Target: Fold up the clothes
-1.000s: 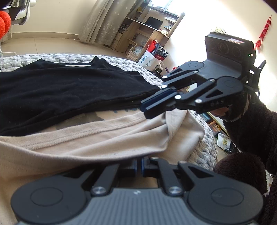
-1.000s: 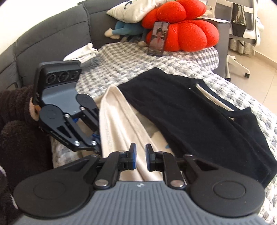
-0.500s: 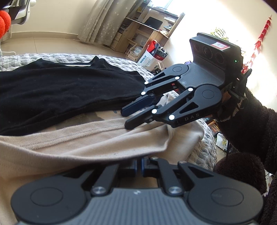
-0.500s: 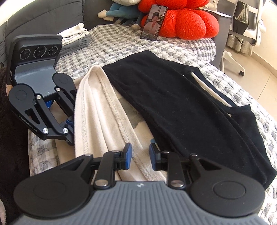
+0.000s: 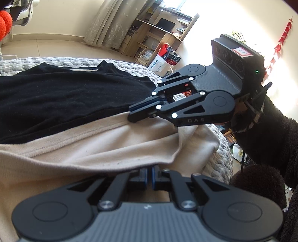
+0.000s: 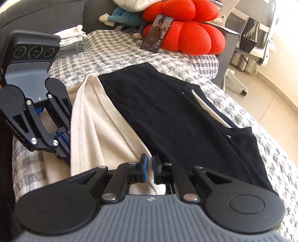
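Observation:
A beige garment (image 5: 111, 145) lies on the quilted bed, one long side folded over so its stitched hem (image 6: 119, 122) shows. A black garment (image 5: 65, 96) is spread flat just beyond it and overlaps its far side. My left gripper (image 5: 149, 175) is shut on the near folded edge of the beige cloth, which drapes over its tips. In the right wrist view it stands at the left (image 6: 62, 147), half hidden by that fold. My right gripper (image 6: 150, 164) is shut on the beige hem, with cloth bunched between its blue pads. From the left wrist view it (image 5: 134, 113) pinches where beige meets black.
A red cushion (image 6: 186, 35) with a phone (image 6: 158, 33) leaning on it, a stuffed toy (image 6: 119, 16) and folded white clothes (image 6: 70, 35) sit at the head of the checked bed cover (image 6: 121, 52). An office chair (image 6: 260, 37) and a wooden shelf (image 5: 160, 31) stand off the bed.
The right gripper opened its jaws, came down onto the beige hem beside the black garment and shut on it. The left gripper has not moved.

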Action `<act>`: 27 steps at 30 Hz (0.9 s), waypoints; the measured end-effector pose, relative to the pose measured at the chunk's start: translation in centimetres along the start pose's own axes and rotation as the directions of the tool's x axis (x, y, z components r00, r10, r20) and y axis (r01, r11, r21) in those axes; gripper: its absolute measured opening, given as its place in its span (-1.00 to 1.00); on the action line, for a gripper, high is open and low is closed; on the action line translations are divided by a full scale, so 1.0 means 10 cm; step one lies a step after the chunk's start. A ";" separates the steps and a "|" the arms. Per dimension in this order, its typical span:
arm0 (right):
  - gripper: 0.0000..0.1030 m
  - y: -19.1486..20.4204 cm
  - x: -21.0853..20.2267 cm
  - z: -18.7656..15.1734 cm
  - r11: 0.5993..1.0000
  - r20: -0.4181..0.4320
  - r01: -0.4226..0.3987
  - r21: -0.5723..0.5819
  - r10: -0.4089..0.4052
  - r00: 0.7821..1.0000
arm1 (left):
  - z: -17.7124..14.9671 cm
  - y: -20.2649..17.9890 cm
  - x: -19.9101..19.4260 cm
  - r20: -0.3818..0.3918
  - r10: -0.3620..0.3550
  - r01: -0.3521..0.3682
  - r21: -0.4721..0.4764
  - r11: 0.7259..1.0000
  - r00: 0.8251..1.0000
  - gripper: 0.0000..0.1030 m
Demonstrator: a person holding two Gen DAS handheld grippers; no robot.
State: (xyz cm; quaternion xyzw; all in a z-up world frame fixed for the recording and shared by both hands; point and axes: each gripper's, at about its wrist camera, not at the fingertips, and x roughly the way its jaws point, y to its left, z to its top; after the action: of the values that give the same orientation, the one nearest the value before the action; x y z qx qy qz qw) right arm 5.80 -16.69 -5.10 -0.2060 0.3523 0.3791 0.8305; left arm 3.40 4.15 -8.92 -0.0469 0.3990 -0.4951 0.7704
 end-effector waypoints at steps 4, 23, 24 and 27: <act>-0.70 -0.03 -0.01 0.06 0.999 0.016 -0.030 0.030 0.029 0.999 | 0.01 0.00 -0.03 -0.005 -0.006 0.006 -0.007 1.000 1.000 -0.86; -0.45 0.24 0.50 0.53 0.980 -0.049 -0.188 -0.061 0.185 0.981 | -0.06 0.06 -0.18 -0.006 -0.008 0.008 -0.032 0.999 1.000 -0.82; -0.29 0.25 0.53 0.53 0.980 -0.054 -0.188 -0.068 0.185 0.981 | -0.06 0.07 -0.18 -0.005 -0.009 0.009 -0.034 0.999 1.000 -0.82; -0.27 0.30 0.60 0.51 0.978 -0.056 -0.192 -0.086 0.188 0.981 | -0.07 0.08 -0.18 -0.002 -0.012 0.012 -0.038 0.999 1.000 -0.82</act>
State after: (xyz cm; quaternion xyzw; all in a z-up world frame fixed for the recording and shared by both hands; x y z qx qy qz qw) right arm 8.45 -8.79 -6.32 -0.2182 0.3724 0.4673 0.7716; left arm 3.19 6.22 -8.77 -0.0635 0.4090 -0.4921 0.7659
